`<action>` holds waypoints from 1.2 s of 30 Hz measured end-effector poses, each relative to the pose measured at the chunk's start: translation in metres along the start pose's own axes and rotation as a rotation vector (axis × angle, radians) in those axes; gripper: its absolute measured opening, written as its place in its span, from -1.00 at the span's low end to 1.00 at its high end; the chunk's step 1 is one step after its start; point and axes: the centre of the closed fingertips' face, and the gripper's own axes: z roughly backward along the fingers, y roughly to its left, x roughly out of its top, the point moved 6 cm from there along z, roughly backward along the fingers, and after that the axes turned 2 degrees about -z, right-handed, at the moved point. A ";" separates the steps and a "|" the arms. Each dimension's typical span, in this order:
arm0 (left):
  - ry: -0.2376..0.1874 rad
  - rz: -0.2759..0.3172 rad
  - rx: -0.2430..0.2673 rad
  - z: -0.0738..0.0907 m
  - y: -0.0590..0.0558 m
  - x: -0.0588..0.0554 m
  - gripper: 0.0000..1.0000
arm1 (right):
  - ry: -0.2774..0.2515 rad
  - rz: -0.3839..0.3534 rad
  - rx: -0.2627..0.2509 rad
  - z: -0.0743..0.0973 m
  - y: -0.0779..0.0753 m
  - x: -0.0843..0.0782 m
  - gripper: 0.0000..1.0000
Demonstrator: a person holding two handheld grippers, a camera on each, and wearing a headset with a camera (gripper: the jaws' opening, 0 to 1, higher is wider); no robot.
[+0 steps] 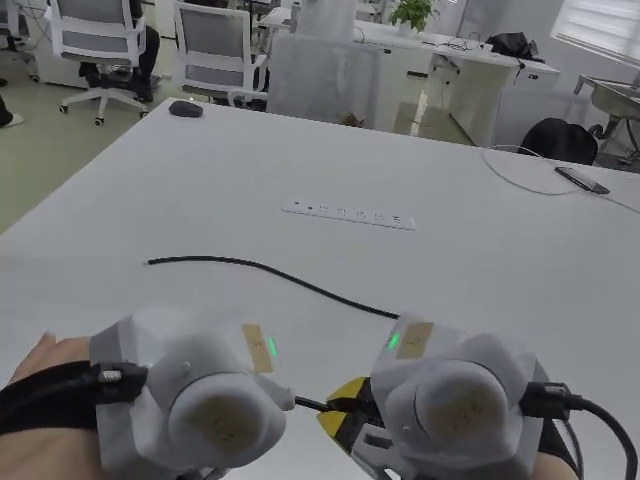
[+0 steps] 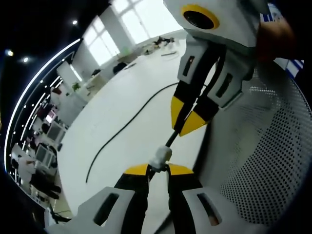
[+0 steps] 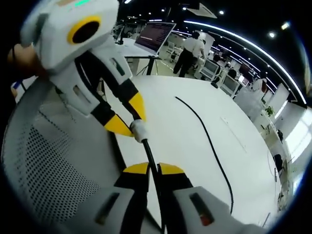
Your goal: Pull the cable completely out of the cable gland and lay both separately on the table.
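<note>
The left gripper (image 2: pixel 158 169) clamps the white gland (image 2: pixel 161 157). The right gripper (image 3: pixel 153 169) pinches the cable (image 1: pixel 220 261) just beside it, above the tabletop (image 1: pixel 480 280). Draw them apart straight along the cable's line, gland held firm, avoiding any kink at its mouth.

Cable (image 1: pixel 220 260) across table (image 1: pixel 480 270), power strip (image 1: pixel 348 214) behind it
</note>
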 end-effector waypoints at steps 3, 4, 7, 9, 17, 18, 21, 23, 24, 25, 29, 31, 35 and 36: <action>0.021 -0.001 0.020 0.000 0.001 -0.003 -0.71 | 0.141 0.076 -0.091 0.000 -0.008 -0.015 -0.89; 0.028 0.001 0.027 0.000 0.002 -0.005 -0.71 | 0.157 0.082 -0.096 0.000 -0.009 -0.017 -0.90; 0.027 0.011 0.039 0.001 0.003 -0.005 -0.71 | 0.152 0.056 -0.075 -0.002 -0.005 -0.017 -0.84; 0.028 -0.005 0.039 0.001 0.001 -0.005 -0.71 | 0.102 0.080 -0.052 -0.004 0.001 -0.008 -0.65; -0.029 -0.115 0.022 0.002 -0.009 0.008 -0.71 | -0.064 0.139 0.034 -0.001 0.016 0.015 -0.65; -0.031 -0.132 0.025 0.003 -0.011 0.009 -0.71 | -0.069 0.145 0.036 0.000 0.016 0.015 -0.70; -0.020 -0.134 0.020 0.002 -0.011 0.007 -0.71 | -0.076 0.137 0.035 0.001 0.017 0.014 -0.90; -0.026 -0.101 0.021 0.003 -0.008 0.006 -0.71 | -0.076 0.137 0.033 0.000 0.016 0.014 -0.90; -0.023 -0.096 0.028 0.003 -0.007 0.006 -0.71 | -0.066 0.135 0.013 0.001 0.014 0.013 -0.90; -0.015 -0.096 0.046 0.003 -0.005 0.005 -0.71 | -0.012 0.125 -0.022 0.000 0.008 0.006 -0.90; -0.017 -0.079 0.053 0.004 -0.004 0.005 -0.71 | 0.083 0.073 -0.067 0.000 -0.002 -0.010 -0.90; -0.010 -0.092 0.063 0.004 -0.003 0.004 -0.71 | 0.163 0.056 -0.074 -0.001 -0.004 -0.020 -0.87; -0.014 -0.103 0.059 0.004 -0.005 0.005 -0.71 | 0.073 0.097 -0.014 -0.006 0.008 -0.005 -0.58; -0.017 -0.107 0.057 0.005 -0.005 0.005 -0.71 | 0.043 0.142 -0.006 -0.005 0.012 0.001 -0.60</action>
